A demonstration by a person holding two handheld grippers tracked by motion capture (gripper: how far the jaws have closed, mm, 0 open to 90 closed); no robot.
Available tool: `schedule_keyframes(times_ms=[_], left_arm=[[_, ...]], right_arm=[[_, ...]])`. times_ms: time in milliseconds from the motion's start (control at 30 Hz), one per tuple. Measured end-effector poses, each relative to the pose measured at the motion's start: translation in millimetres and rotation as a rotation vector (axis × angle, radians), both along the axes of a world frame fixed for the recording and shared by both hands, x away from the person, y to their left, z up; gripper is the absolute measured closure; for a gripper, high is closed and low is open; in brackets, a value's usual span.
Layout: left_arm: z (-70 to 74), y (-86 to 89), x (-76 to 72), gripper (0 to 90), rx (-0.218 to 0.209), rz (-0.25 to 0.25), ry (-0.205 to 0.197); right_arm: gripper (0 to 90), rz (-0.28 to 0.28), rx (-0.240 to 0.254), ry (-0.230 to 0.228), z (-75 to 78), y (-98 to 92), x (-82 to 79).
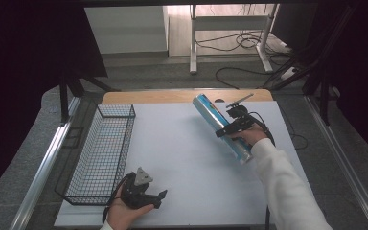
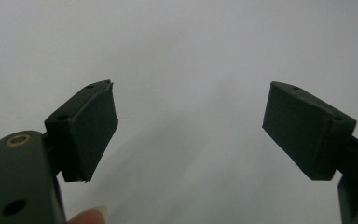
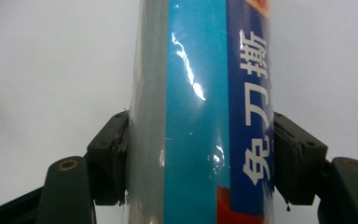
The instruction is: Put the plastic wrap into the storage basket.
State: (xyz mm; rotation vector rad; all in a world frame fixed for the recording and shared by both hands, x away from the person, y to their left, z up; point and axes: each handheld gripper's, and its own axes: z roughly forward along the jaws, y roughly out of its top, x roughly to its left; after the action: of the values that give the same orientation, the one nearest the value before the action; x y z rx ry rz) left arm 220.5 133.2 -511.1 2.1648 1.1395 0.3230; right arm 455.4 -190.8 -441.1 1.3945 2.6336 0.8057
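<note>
A long blue and silver roll (image 1: 220, 125) in shiny wrap is held slanted above the white table at the right. My right gripper (image 1: 229, 128) is shut on the roll (image 3: 200, 112) near its middle, both pads pressed to its sides. White characters run along its dark blue band. Near the front edge at the left, my left gripper (image 1: 159, 199) rests in a hand, its jaws pointing right. Its fingers (image 2: 91, 126) stand apart over bare white table, my left gripper (image 2: 189, 130) open with nothing between them.
A black wire basket (image 1: 103, 148) lies along the left side of the white table (image 1: 182, 163). A wooden strip (image 1: 172, 96) edges the far side. Beyond it stand a metal desk frame (image 1: 194, 43) and loose cables on the floor.
</note>
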Motion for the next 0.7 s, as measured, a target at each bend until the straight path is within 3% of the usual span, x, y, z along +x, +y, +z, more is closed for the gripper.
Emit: schedule_keyframes(times_ms=[267, 700], left_arm=[[0.2, 1.1, 0.4, 17.5, 0.003, 0.002, 0.000], [7.2, 2.3, -2.5, 17.4, -0.004, -0.016, -0.031]], right_arm=[[31.7, 0.061, 0.027, -0.017, 10.2, 6.2, -16.8], [31.7, 0.218, -0.032, -0.064, 18.5, 17.6, -51.5]])
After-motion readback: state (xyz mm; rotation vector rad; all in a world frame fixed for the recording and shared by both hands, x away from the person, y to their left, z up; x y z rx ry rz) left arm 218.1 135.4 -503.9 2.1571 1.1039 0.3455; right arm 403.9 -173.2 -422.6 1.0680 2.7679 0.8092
